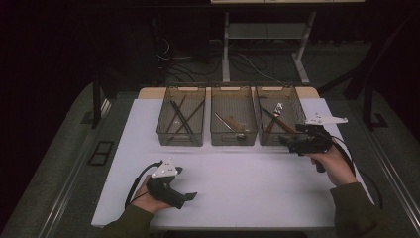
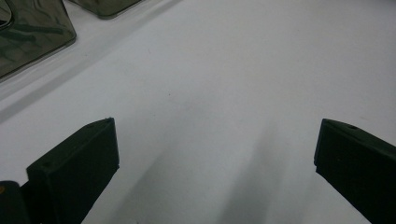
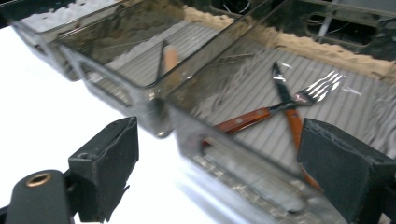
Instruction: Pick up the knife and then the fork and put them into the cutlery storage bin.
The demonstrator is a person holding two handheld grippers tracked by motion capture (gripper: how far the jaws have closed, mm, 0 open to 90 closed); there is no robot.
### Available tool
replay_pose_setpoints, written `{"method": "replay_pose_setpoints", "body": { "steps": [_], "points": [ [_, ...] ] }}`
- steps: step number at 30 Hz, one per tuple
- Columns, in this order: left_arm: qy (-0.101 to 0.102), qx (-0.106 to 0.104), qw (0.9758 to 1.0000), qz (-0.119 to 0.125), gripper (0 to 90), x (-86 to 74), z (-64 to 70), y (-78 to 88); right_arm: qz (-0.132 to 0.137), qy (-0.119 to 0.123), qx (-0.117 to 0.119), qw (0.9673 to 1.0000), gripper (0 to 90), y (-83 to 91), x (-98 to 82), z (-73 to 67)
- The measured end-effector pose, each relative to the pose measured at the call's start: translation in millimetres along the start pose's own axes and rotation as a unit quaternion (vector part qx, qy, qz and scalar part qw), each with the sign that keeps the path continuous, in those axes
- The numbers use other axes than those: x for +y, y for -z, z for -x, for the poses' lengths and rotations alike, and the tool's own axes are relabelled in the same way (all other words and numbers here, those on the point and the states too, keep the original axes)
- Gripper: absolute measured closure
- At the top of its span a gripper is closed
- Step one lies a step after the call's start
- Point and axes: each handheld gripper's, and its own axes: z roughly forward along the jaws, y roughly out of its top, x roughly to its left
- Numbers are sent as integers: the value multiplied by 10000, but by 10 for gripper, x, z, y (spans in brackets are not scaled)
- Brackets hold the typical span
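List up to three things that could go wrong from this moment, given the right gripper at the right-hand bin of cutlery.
1. The right gripper, jaws open and empty, sits close to the right bin's near wall; pushing on could knock or shove the bin.
2. The fork and knife lie crossed, so grabbing one may drag the other.
3. The bin's tinted, reflective wall could make depth hard to judge.

Near wall of right bin blurred; knife handle end hidden behind hand-held gripper pad.
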Motion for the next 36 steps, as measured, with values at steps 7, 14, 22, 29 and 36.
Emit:
{"method": "replay_pose_setpoints", "body": {
  "steps": [7, 14, 22, 29, 36],
  "points": [
    [-32, 52, 10000, 33, 0, 9, 6, 18, 26, 15, 81, 10000, 127, 52, -199, -145],
    [-52, 78, 10000, 33, 0, 13, 15, 25, 43, 8, 165, 9999, 128, 105, -367, -236],
    [-60, 59, 10000, 37, 0, 12, 21, 28, 76, -11, 279, 9996, 127, 190, -567, -349],
    [-77, 60, 9999, 43, 0, 12, 19, 34, -3, 10, 377, 9993, 128, 273, -726, -441],
    [-68, 82, 9999, 38, 0, 10, 15, 39, -22, 35, 444, 9990, 128, 319, -834, -502]
  ]
}}
